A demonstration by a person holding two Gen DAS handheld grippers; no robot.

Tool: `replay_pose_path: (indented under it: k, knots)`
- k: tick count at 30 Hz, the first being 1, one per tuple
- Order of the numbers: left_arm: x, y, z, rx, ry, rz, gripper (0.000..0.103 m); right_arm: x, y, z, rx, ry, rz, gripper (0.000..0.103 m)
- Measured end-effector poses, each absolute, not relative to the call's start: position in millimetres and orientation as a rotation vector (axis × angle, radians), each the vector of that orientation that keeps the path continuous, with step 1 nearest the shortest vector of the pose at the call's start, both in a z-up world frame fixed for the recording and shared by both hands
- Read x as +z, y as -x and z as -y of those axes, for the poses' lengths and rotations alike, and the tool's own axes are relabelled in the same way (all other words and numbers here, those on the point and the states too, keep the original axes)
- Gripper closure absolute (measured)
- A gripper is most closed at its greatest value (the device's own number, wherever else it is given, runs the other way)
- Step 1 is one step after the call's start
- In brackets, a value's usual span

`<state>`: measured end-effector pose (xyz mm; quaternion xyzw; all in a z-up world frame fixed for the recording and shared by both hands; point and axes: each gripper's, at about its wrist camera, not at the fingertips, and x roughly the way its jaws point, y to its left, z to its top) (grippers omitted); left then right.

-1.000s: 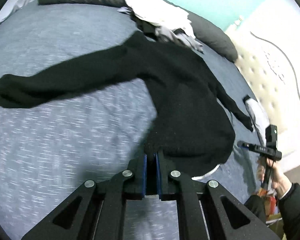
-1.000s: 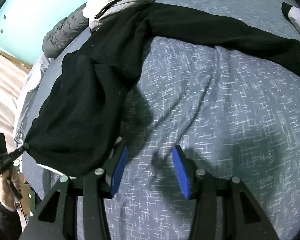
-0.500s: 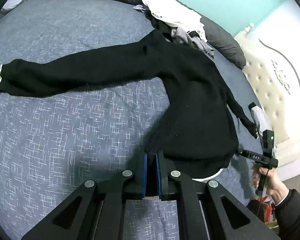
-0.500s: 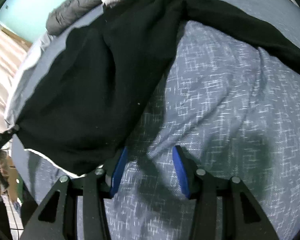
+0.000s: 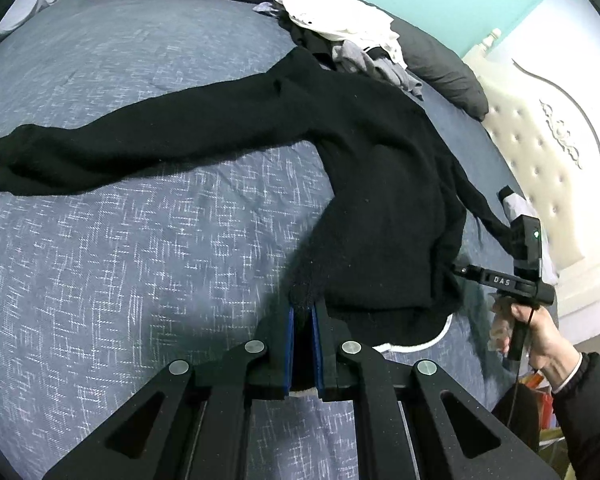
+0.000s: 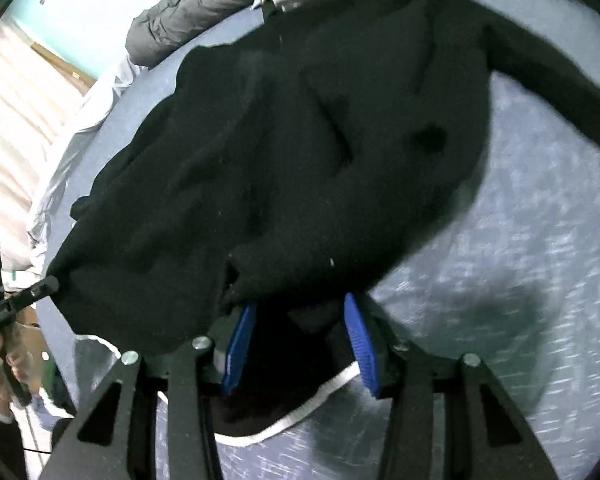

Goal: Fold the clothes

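A blue-flecked bed [image 5: 120,260] fills both views. A black sweater [image 5: 380,200] lies spread across it, collar at the far end against a pile of unfolded clothes [image 5: 340,20] and white-trimmed hem [image 6: 332,384] at the near edge. Its left sleeve [image 5: 140,148] stretches flat out to the left, while the right sleeve trails along the body's right side towards the headboard [image 5: 548,168].

The step in hand looks like taking hold of the hem at both near corners, ahead of the first fold. The left gripper [image 5: 303,320] is clamped tight on the hem's near-left corner, with fabric bunched between its blue pads. The right gripper [image 6: 300,304], held in the person's right hand [image 5: 536,336], is at the hem's right corner. Its jaws stand apart with the black fabric and the trim lying between them, and the pads are not pressing yet.

The next move probably calls for closing the right jaws squarely on that corner, catching both layers of the hem. With matched grips, the body could then be pulled taut and the sleeves brought in.
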<state>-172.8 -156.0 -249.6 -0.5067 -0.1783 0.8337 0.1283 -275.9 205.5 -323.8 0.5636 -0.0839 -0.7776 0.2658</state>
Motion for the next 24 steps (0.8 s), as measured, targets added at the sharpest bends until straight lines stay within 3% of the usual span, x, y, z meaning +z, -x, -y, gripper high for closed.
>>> replay_pose_path:
  k: [8, 17, 20, 22, 24]
  knots:
    - [-252, 173, 157, 2.418, 1.472, 0.524, 0.095, -312, 266, -262, -2.148, -1.503, 0.357, 0.056]
    - [-253, 172, 149, 2.413, 1.492, 0.499, 0.095, -330, 260, -258, -2.119, -1.553, 0.279, 0.056]
    - [-251, 172, 146, 2.421, 1.498, 0.478, 0.095, -332, 261, -240, -2.112, -1.566, 0.153, 0.069]
    - [-247, 171, 144, 2.428, 1.499, 0.460, 0.095, -329, 258, -234, -2.106, -1.565, 0.087, 0.095]
    - [-240, 169, 141, 2.432, 1.488, 0.450, 0.095, -322, 255, -235, -2.101, -1.560, 0.079, 0.098]
